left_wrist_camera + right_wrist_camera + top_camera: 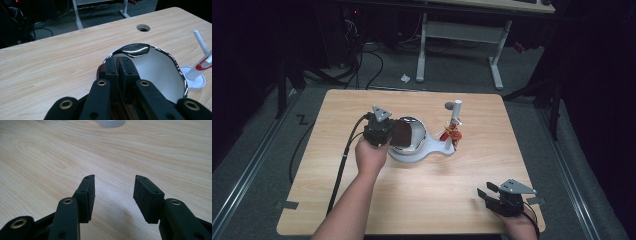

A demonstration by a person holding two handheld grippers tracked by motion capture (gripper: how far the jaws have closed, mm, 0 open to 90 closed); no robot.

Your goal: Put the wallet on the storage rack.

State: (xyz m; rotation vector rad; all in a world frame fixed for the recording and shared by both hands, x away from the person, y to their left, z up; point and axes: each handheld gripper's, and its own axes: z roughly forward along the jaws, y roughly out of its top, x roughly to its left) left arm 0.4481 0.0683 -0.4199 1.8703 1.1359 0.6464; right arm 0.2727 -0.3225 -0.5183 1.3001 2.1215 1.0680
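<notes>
The wooden tabletop (362, 200) is carrying a white stand (432, 150) near its middle, slightly toward the far edge. The stand's round end is cradling a shiny metal bowl (417, 131), which is tilting its mouth toward the left edge. On the stand's narrow end, toward the right edge, a thin white post (456, 112) is rising, with a small red piece (453, 134) hanging at its foot. The left claw (396, 134), gripped in the person's left hand (371, 155), is reaching in from the front edge and meeting the bowl at its near rim. In the left gripper view its jaws are standing almost fully together, and they appear to be pinching a flat dark-brown piece (100, 72). That piece is sitting right at the bowl's (160, 75) rim, and its far end is hiding behind the jaws. Whether the piece is already resting inside the bowl or only touching the lip cannot be told. The right claw (484, 194) is waiting low over the front right corner of the tabletop, well apart from the stand. Its jaws are standing wide apart with nothing between them. As a judgement, the work is sitting at its mid-point. The brown piece is being brought to the bowl and has reached it. Seating or working it in the bowl, and opening the left claw, are remaining.
</notes>
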